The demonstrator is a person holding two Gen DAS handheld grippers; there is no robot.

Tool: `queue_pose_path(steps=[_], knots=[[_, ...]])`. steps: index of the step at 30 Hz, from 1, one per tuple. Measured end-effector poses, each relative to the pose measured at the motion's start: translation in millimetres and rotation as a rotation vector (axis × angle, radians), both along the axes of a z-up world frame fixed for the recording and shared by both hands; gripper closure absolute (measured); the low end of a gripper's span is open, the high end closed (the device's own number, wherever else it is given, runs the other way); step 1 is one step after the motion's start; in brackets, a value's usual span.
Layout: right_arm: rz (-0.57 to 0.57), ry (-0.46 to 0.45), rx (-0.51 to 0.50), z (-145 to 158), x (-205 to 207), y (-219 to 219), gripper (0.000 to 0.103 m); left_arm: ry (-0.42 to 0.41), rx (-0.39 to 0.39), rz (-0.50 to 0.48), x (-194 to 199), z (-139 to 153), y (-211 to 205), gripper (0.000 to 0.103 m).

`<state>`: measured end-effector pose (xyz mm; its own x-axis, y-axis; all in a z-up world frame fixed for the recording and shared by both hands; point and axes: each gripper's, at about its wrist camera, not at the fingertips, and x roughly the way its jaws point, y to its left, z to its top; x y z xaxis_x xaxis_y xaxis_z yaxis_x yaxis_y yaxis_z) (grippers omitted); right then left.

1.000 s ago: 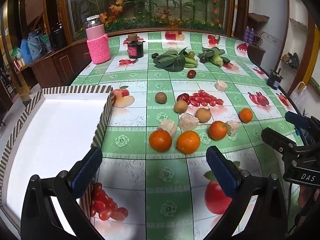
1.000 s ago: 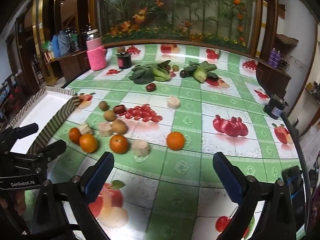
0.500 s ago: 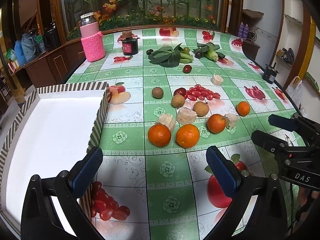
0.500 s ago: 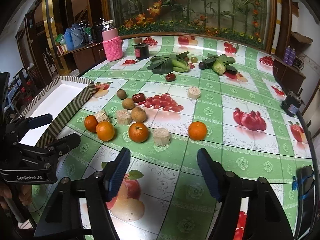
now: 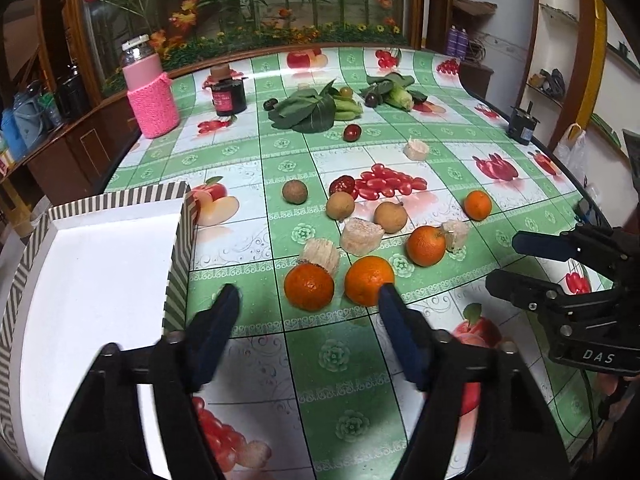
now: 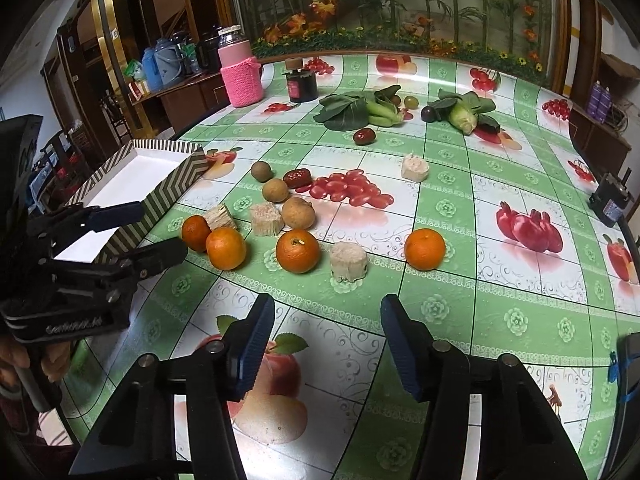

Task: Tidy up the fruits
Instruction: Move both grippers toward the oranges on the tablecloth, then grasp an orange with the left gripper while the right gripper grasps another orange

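The left gripper [image 5: 306, 298], its blue ribbed pads spread apart and gripping nothing, hovers over the glossy green-and-white checked tablecloth [image 5: 344, 360]. At its twelve o'clock sit two round, dimpled orange tangerines [image 5: 309, 286], the right one [image 5: 369, 280] just beside the right pad. A white, chevron-striped cardboard box [image 5: 92, 280] lies at nine o'clock. The right gripper [image 6: 328, 320], jaws likewise parted and empty, faces a third tangerine [image 6: 297, 250] and a pale fibrous cylindrical chunk [image 6: 348, 261] at twelve o'clock, with a fourth tangerine [image 6: 424, 249] at one o'clock.
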<state>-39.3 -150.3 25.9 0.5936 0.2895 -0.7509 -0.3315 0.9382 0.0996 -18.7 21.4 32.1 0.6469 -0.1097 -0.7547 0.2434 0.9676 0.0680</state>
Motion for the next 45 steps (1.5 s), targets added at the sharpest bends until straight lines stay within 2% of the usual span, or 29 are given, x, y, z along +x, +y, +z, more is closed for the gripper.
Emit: queue_pose_path(steps=[9,10,12,15,16,17,18,30,34,42,45], knots=[[0.041,0.017,0.004,-4,1,9,0.046,0.037,0.010,-0.026,13,-15,-2,0.043],[0.046,0.020,0.003,-5,2,10,0.046,0.040,0.010,-0.028,14,-16,-2,0.046],[0.054,0.022,0.001,-6,2,13,0.046,0.059,0.006,-0.033,18,-19,-2,0.061],[0.065,0.028,0.002,-7,4,17,0.046,0.083,-0.005,-0.033,22,-24,1,0.063],[0.069,0.030,0.002,-7,4,18,0.046,0.086,-0.009,-0.033,23,-25,1,0.066],[0.076,0.033,0.003,-8,5,20,0.046,0.093,-0.019,-0.037,24,-27,2,0.074],[0.082,0.036,0.005,-9,6,22,0.046,0.099,-0.033,-0.040,24,-27,3,0.075],[0.171,0.079,0.045,-15,19,51,0.047,0.068,-0.046,-0.011,15,-15,16,0.076],[0.196,0.093,0.053,-18,26,62,0.053,0.049,-0.044,0.008,11,-7,22,0.076],[0.225,0.098,0.059,-16,35,81,0.053,0.035,-0.040,0.039,9,-3,29,0.076],[0.216,0.104,0.042,-19,42,87,0.068,0.036,-0.040,0.045,9,-3,30,0.076]])
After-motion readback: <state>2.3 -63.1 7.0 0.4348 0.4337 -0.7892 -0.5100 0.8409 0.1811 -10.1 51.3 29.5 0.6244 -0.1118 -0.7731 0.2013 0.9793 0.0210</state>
